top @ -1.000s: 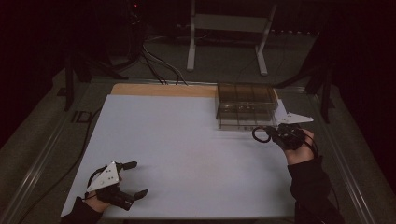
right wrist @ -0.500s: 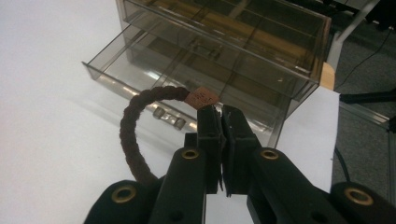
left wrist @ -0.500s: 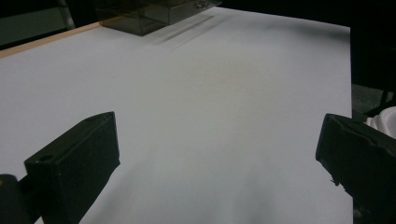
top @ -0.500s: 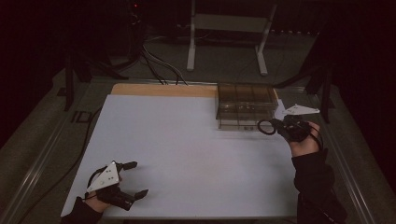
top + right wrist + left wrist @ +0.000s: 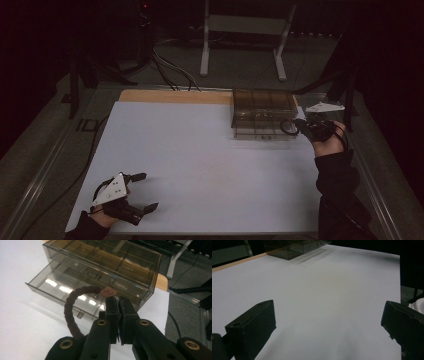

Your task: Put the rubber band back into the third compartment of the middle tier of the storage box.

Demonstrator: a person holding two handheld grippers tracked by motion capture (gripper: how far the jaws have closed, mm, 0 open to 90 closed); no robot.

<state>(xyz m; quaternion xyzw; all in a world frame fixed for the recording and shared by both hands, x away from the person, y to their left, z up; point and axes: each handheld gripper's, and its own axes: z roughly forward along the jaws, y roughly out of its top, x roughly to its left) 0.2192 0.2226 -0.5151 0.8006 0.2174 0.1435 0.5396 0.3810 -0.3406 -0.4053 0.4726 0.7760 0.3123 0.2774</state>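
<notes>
Right gripper (image 5: 117,305), jaws clamping braided hair tie (image 5: 68,308), carrying it nearer open drawer (image 5: 75,293) of organizer; drop-in looking imminent. Left gripper (image 5: 142,191) resting, jaws apart.

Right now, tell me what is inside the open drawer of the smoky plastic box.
The open drawer shows bare see-through floor with light glints; no item visible. The hair tie held by the right tongs hangs in front, covering part of it, and the drawer's back runs under the box.

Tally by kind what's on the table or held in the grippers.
Drawer box: 1
Hair tie: 1
White mat: 1
Grippers, left and right: 2
Total: 5
</notes>
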